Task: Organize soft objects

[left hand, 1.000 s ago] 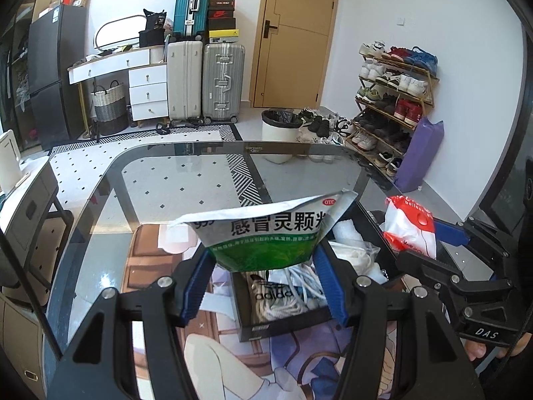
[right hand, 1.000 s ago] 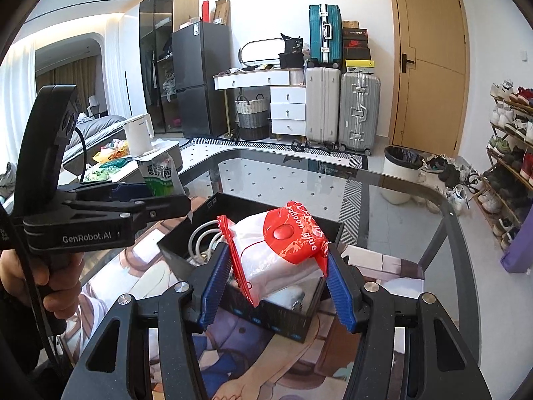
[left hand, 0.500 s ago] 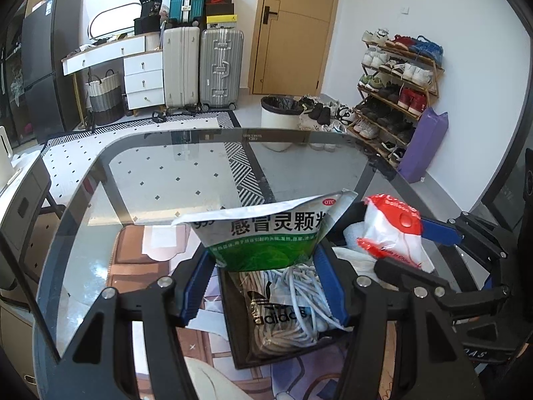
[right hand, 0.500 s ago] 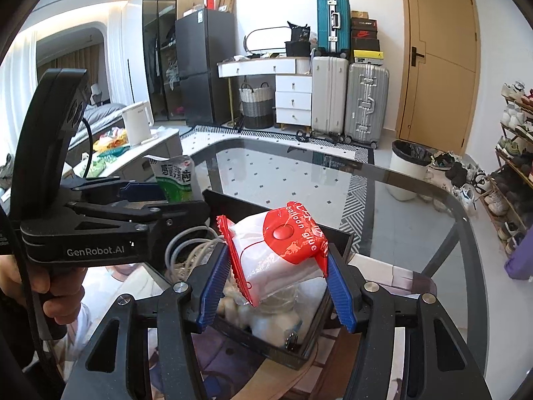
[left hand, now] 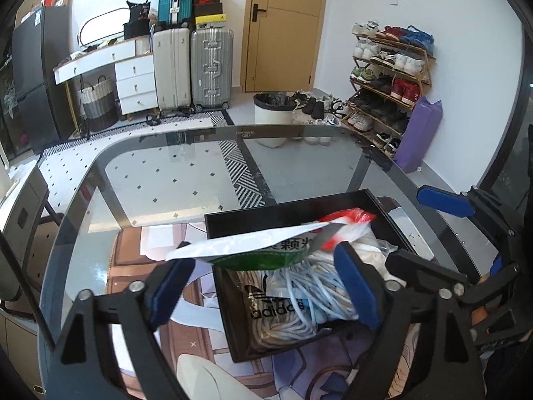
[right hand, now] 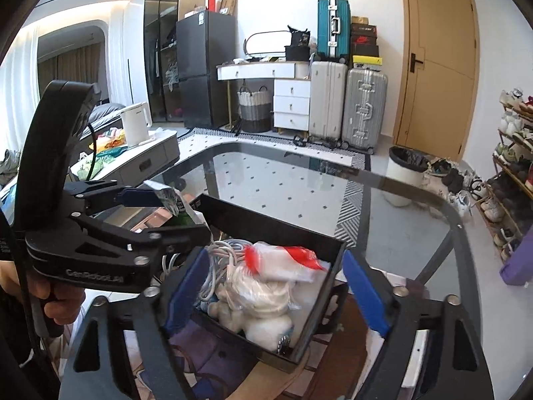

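Green-and-white medicine sachet (left hand: 266, 248) drops from my wide left tool (left hand: 263, 286) into the black box (left hand: 286, 211); right tool (right hand: 276, 295) gapes, red-and-white packet (right hand: 286, 261) released; next, fetch more

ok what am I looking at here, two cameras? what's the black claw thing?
No robot: a person holds a handheld two-finger clamp in each hand. Each picture comes from a fisheye camera on one clamp, looking along its fingers. The left gripper has its fingers spread around a green-and-white packet above a black box on a glass table. The right gripper is open and holds nothing; the big claw in its view is the left clamp. In the box lie a red-and-white bag, coiled cables and an Adidas bag.
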